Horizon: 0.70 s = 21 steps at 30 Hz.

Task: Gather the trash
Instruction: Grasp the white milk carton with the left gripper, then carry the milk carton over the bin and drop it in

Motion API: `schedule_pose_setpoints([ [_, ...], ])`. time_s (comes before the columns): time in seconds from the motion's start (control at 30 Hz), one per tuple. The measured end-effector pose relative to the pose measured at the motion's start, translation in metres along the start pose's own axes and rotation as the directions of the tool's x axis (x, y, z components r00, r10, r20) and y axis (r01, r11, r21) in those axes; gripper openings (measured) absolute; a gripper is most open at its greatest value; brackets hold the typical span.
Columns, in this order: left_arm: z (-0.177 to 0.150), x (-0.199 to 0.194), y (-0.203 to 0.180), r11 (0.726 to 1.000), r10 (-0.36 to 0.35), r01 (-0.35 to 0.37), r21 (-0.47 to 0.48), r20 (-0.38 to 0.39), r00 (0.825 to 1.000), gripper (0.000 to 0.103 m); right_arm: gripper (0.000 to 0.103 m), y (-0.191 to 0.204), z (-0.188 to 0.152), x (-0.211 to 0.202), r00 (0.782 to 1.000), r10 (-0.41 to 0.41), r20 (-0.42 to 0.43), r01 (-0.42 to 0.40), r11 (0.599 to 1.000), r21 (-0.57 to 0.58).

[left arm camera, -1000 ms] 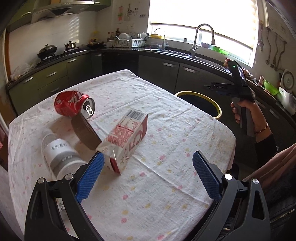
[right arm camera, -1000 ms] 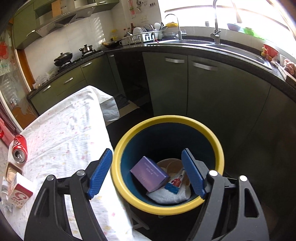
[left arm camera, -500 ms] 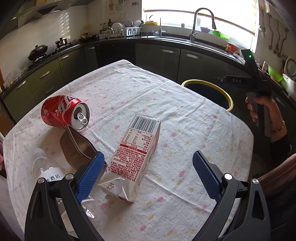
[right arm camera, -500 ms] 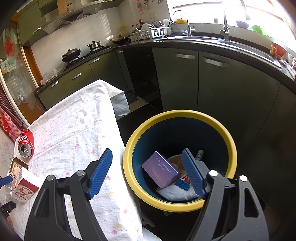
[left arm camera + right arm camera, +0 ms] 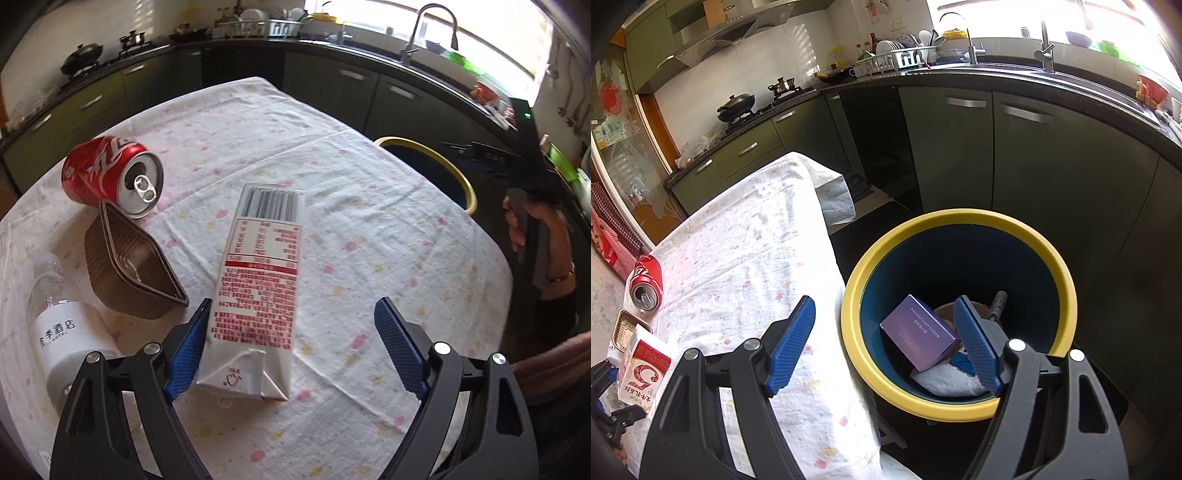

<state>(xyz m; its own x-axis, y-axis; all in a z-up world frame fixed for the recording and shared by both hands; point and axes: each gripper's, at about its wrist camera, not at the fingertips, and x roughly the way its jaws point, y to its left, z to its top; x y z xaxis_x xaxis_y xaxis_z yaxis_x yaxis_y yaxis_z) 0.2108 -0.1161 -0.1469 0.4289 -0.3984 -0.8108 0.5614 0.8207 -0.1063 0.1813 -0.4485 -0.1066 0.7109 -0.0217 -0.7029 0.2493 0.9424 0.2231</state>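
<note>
Left gripper (image 5: 291,345), black-framed with ribbed blue pads, is closing its spread jaws around a white-and-red paper milk carton (image 5: 260,291); the left pad is lying just beside the carton's edge, the right pad is standing well apart from it. Right gripper (image 5: 884,343) is hanging with jaws spread and nothing between them, above the gap between tabletop and bin.

Wrinkled white cloth dotted with pink and yellow is covering the tabletop (image 5: 369,236). Beside it, a round dark-blue plastic bin with a yellow rim (image 5: 1067,295) is holding a purple cardboard box (image 5: 919,334) lying tilted on crumpled white paper.

Left of the flat-lying carton, a clear plastic bottle with a white label (image 5: 59,328) is lying on its side, near a crushed red aluminium can (image 5: 110,175) and a ribbed brown foil tray (image 5: 129,266) tipped on edge.
</note>
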Motion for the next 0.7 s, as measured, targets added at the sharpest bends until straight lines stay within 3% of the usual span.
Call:
schedule_pose_setpoints([
  [0.2, 0.001, 0.013, 0.006, 0.998, 0.038, -0.039, -0.044, -0.024, 0.999, 0.056, 0.073, -0.001, 0.0, -0.006, 1.0, 0.012, 0.011, -0.012, 1.0, 0.001],
  [0.27, 0.002, 0.011, 0.007, 0.998, 0.038, -0.039, -0.052, -0.024, 0.999, 0.036, 0.073, -0.002, 0.0, -0.008, 1.0, 0.018, 0.016, -0.018, 1.0, 0.002],
  [0.7, 0.012, -0.016, -0.03, 1.0, 0.011, -0.011, -0.008, 0.044, 0.999, 0.035, 0.073, -0.009, -0.003, -0.009, 0.999, 0.033, 0.023, -0.033, 0.999, 0.015],
])
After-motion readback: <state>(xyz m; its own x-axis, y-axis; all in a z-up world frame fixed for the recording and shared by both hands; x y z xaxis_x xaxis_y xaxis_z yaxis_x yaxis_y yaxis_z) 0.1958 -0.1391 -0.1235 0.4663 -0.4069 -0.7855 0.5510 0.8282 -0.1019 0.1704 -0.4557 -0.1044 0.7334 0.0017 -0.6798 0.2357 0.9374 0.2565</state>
